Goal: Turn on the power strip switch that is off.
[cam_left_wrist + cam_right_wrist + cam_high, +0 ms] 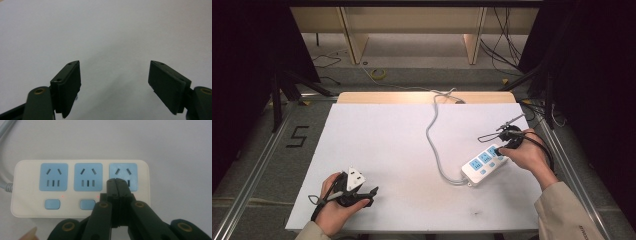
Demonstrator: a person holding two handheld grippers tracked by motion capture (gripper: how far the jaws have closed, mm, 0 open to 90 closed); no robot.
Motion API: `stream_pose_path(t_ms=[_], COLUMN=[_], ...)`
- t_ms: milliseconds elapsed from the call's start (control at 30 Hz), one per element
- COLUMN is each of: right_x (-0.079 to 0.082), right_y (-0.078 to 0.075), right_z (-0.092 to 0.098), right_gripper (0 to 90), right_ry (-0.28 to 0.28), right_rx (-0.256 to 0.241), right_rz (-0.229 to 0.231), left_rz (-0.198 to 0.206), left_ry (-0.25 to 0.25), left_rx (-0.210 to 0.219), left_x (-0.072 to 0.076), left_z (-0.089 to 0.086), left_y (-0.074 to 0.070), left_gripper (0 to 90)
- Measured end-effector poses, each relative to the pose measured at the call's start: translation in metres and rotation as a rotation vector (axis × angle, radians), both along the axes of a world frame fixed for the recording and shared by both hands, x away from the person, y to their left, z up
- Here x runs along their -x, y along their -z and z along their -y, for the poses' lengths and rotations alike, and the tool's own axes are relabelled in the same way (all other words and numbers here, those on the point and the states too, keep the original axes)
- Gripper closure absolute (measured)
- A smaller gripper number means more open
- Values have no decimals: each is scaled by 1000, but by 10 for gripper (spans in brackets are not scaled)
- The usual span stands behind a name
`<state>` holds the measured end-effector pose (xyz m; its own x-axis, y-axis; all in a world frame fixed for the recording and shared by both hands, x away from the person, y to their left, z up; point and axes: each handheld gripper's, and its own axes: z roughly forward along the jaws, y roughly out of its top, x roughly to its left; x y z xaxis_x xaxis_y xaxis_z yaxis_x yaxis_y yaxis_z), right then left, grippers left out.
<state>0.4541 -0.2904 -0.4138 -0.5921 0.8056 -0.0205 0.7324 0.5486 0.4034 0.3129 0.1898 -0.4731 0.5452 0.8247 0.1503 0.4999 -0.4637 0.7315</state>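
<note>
A white power strip with three blue sockets lies on the right of the white table, and its grey cable runs to the back edge. My right gripper is over the strip's far end. In the right gripper view the power strip shows two blue switches. There my right gripper is shut, empty, with its tips over the lower part of the third socket; what lies under the jaws is hidden. My left gripper rests near the front left, and it stands open over bare table.
A person's hands hold both grippers, with a beige sleeve at the front right. Tiny red lights glow beside the switches. Cables lie on the floor behind the table, and dark stands flank it.
</note>
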Motion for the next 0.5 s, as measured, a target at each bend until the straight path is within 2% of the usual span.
stream_pose_path(t_ms=[333, 500], right_x=[6, 11], right_y=[-3, 1], right_z=[0, 2], right_gripper=[900, 900], right_ry=[-9, -10], right_rx=[-16, -41], right_rz=[26, 30], left_rz=[-1, 0], left_ry=[-1, -2], left_rx=[0, 0], left_x=[0, 0], left_z=[0, 0], left_y=[0, 0], left_gripper=[259, 260])
